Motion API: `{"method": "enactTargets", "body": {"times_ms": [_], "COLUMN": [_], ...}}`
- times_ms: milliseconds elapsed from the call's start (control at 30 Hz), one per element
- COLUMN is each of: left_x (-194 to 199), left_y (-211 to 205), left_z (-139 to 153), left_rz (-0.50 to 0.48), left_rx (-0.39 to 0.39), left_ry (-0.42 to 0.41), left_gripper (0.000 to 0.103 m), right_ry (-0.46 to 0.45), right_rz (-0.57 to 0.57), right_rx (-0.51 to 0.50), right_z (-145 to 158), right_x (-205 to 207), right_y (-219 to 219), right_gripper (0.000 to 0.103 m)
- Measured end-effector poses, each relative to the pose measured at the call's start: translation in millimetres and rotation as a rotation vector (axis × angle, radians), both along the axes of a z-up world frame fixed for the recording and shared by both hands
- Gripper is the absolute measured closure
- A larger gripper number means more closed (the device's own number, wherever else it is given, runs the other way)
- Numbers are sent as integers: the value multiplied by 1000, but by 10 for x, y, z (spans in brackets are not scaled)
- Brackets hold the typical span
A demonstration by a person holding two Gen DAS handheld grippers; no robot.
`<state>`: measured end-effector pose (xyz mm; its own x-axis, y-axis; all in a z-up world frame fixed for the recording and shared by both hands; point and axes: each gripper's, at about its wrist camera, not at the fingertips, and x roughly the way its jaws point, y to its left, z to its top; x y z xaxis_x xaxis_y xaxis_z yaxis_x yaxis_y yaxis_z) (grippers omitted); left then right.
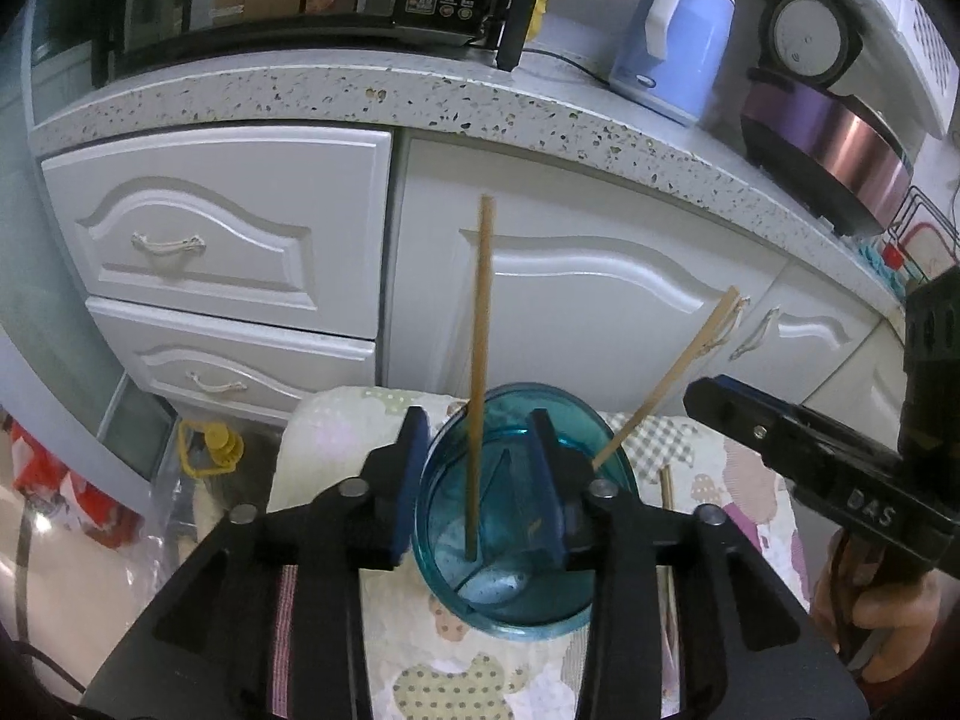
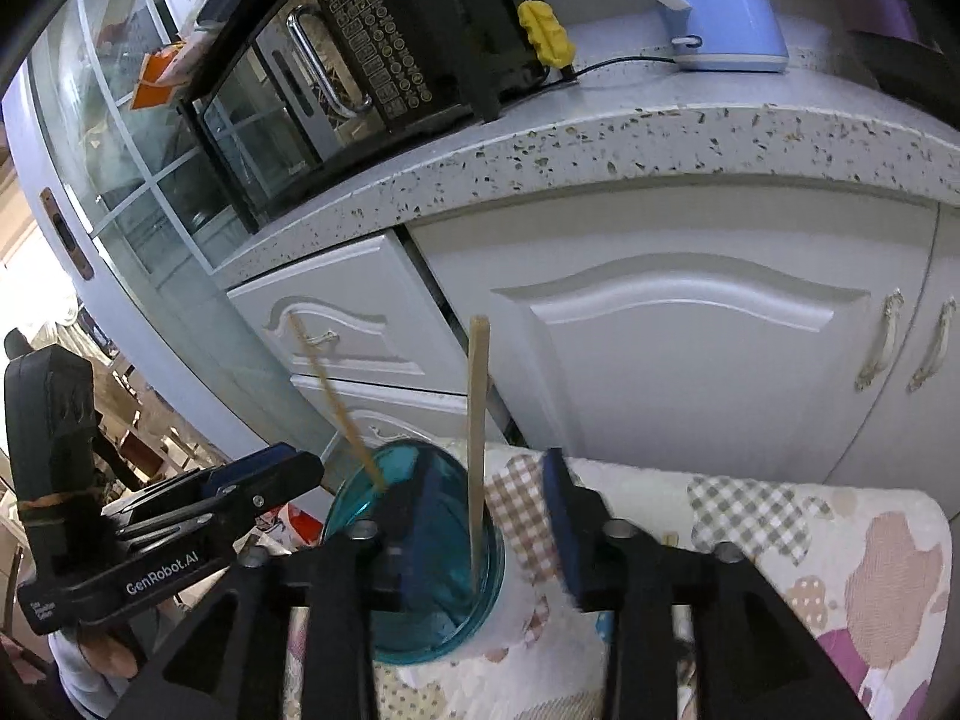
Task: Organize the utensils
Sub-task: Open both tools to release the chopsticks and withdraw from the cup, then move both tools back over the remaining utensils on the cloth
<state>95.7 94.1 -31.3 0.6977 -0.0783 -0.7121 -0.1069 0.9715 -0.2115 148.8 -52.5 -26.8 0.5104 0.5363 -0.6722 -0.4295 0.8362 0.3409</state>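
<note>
White kitchen cabinets (image 1: 570, 300) stand behind a patchwork cloth (image 2: 780, 516) holding a teal glass cup (image 1: 516, 540) with two wooden chopsticks (image 1: 480, 360) leaning inside. The left gripper (image 1: 480, 474) straddles the cup's near rim, fingers spread. The right gripper (image 2: 486, 516) hovers spread, empty, beside the cup.

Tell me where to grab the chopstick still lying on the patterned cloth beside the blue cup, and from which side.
Only a short stretch of the loose chopstick shows, flat on the cloth right of the blue cup. Probably grip that exposed upper end from above, fingers straddling its thin width. The open right gripper is nearer.
</note>
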Motion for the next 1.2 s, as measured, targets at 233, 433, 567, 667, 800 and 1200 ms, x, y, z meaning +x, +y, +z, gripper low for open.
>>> {"method": "enactTargets", "body": {"times_ms": [233, 433, 567, 667, 800, 1200], "left_x": [-185, -332, -416, -489, -578, -684], "left_y": [-163, -353, -488, -596, -756, -1147], "left_z": [0, 18, 57, 92, 118, -42], "left_rz": [13, 9, -3, -10, -28, -101], "left_rx": [60, 87, 97, 105, 118, 134], "left_ry": [-11, -25, -39, -55, -70, -42], "left_gripper": [59, 59, 59, 59, 59, 58], "right_ry": [-34, -70, -80, -76, -92, -36], "right_rz": [-26, -66, -87, -105, -127, -198], "right_rx": [-34, -77, -93, -97, -100, -134], "right_z": [60, 131, 178, 209, 274, 82], "right_x": [-222, -438, -568, -667, -818, -1026], "right_y": [-97, -201, -291, -380, -522, -952], "right_gripper": [57, 56, 56, 52, 48, 46]}}
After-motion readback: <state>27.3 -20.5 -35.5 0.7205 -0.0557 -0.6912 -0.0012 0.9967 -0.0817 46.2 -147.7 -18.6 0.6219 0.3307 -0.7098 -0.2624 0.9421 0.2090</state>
